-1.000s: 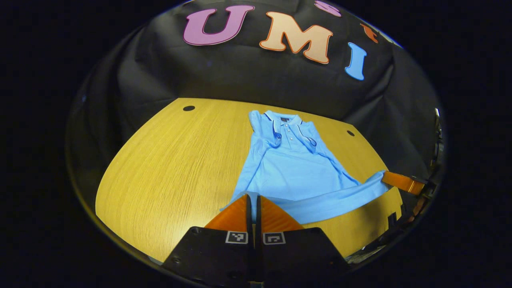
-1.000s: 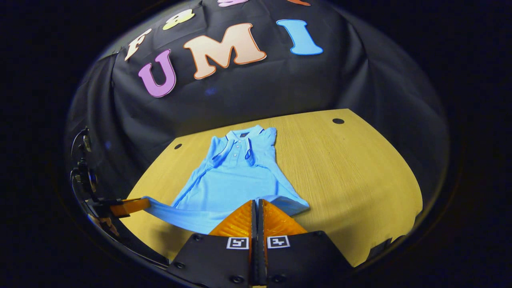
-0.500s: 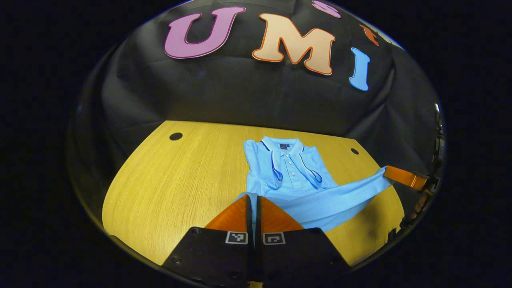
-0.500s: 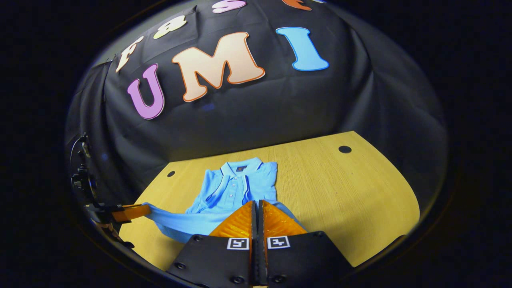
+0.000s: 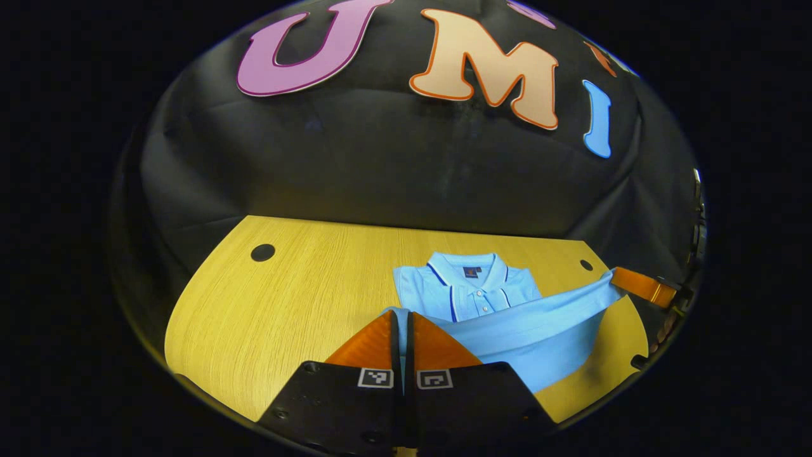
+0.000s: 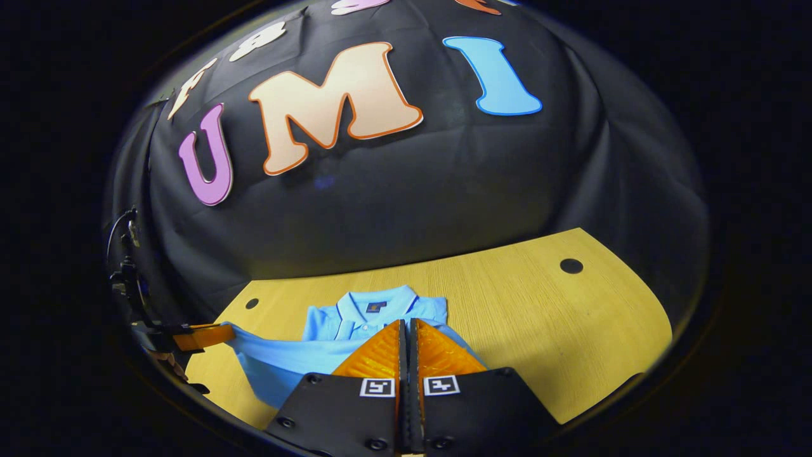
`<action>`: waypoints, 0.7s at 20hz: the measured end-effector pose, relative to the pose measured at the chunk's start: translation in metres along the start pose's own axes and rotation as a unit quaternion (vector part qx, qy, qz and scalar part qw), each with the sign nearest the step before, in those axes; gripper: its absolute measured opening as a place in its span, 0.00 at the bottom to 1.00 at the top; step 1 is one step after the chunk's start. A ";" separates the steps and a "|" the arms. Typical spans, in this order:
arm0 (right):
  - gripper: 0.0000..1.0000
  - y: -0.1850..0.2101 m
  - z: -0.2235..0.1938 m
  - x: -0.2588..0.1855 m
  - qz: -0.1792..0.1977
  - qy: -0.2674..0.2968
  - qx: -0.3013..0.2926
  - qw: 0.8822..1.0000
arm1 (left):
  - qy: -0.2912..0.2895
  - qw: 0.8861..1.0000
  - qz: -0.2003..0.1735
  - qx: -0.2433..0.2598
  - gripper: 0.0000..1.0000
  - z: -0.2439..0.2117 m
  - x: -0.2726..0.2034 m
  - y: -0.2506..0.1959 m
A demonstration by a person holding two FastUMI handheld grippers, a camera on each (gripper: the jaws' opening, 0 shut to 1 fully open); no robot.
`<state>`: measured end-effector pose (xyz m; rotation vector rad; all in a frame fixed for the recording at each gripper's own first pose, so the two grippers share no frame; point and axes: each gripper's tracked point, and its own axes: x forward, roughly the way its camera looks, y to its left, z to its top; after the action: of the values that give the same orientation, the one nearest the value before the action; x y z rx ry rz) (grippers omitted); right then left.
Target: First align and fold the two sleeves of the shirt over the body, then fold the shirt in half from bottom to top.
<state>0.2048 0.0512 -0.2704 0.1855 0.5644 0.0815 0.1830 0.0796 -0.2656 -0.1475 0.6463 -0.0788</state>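
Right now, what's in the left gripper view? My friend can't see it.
The left gripper pinches the bottom hem of a blue polo shirt, lifted toward its collar. The right gripper holds the hem's other corner over the wooden table.

Shirt (image 5: 539, 330) lower body & sleeves hidden under lifted hem.

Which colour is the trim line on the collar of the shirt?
Dark, navy-like, on the light blue shirt; the collar shows best in the left gripper view.
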 end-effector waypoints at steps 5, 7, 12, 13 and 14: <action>0.02 -0.009 0.013 0.064 -0.024 -0.012 0.014 1.000 | -0.007 1.000 -0.003 0.020 0.00 0.017 0.059 0.007; 0.02 -0.013 0.009 0.092 -0.035 -0.015 0.008 0.999 | -0.006 1.000 0.002 0.017 0.00 0.021 0.084 0.013; 0.02 -0.022 -0.026 0.155 -0.067 0.013 0.008 0.998 | -0.005 1.000 0.014 0.011 0.00 0.014 0.142 0.028; 0.02 -0.023 -0.033 0.163 -0.072 0.020 0.004 0.997 | -0.001 1.000 0.018 0.019 0.00 0.009 0.149 0.031; 0.02 -0.024 -0.041 0.169 -0.074 0.026 0.002 0.997 | 0.001 0.999 0.025 0.027 0.00 0.005 0.155 0.034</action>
<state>0.3262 0.0556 -0.3976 0.1458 0.6289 -0.0598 0.3106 0.0951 -0.3594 -0.0801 0.6499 -0.0486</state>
